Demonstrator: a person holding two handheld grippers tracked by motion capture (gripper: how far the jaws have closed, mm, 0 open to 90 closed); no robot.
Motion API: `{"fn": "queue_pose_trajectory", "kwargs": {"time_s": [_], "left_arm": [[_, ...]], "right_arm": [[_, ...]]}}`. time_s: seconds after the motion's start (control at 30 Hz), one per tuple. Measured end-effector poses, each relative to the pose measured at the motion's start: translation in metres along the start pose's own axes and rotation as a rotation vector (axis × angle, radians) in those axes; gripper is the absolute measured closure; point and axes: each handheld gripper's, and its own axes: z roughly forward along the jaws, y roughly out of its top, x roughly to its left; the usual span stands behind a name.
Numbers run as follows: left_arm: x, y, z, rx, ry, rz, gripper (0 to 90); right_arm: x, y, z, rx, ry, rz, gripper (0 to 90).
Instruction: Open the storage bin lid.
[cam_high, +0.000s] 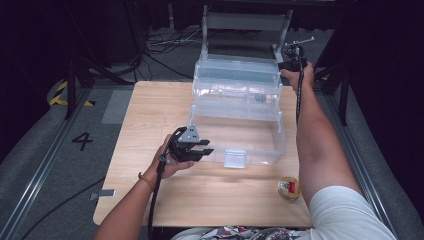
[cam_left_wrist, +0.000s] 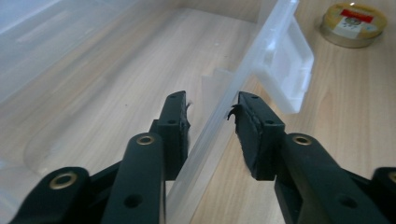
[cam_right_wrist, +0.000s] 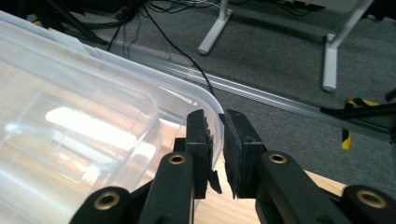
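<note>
Left hand-held gripper (cam_left_wrist: 212, 114) straddles the bin (cam_high: 260, 145) wall (unpinched); right hand-held gripper (cam_right_wrist: 215, 135) pinches its lid (cam_right_wrist: 93, 107); tin (cam_high: 289, 188) nearby.

The left gripper (cam_high: 204, 150) is held low in the left hand (cam_high: 171, 162), forearm bent inward, its black jaws parted. The right arm (cam_high: 320, 145) reaches far forward, nearly straight; the right gripper (cam_high: 291, 56) at its end has jaws nearly closed.
</note>
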Motion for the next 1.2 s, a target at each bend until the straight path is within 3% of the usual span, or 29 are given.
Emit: {"fn": "queue_pose_trajectory", "kwargs": {"time_s": [0.1,0.53,0.9,1.2], "left_arm": [[-0.001,0.001,0.000,0.005,0.002,0.002,66.1],[-0.002,0.001,0.000,0.010,-0.013,0.012,67.7],[-0.002,0.001,0.001,0.016,-0.013,0.032,68.3],[-0.003,0.002,0.001,0.017,-0.009,0.034,68.3]], "right_arm": [[0.001,0.001,-0.001,0.008,-0.004,-0.023,80.9],[0.001,0.001,-0.014,-0.006,-0.011,-0.038,77.0],[0.006,-0.001,-0.038,-0.030,0.000,-0.092,73.5],[0.009,-0.005,-0.069,-0.056,0.009,-0.134,71.0]]}}
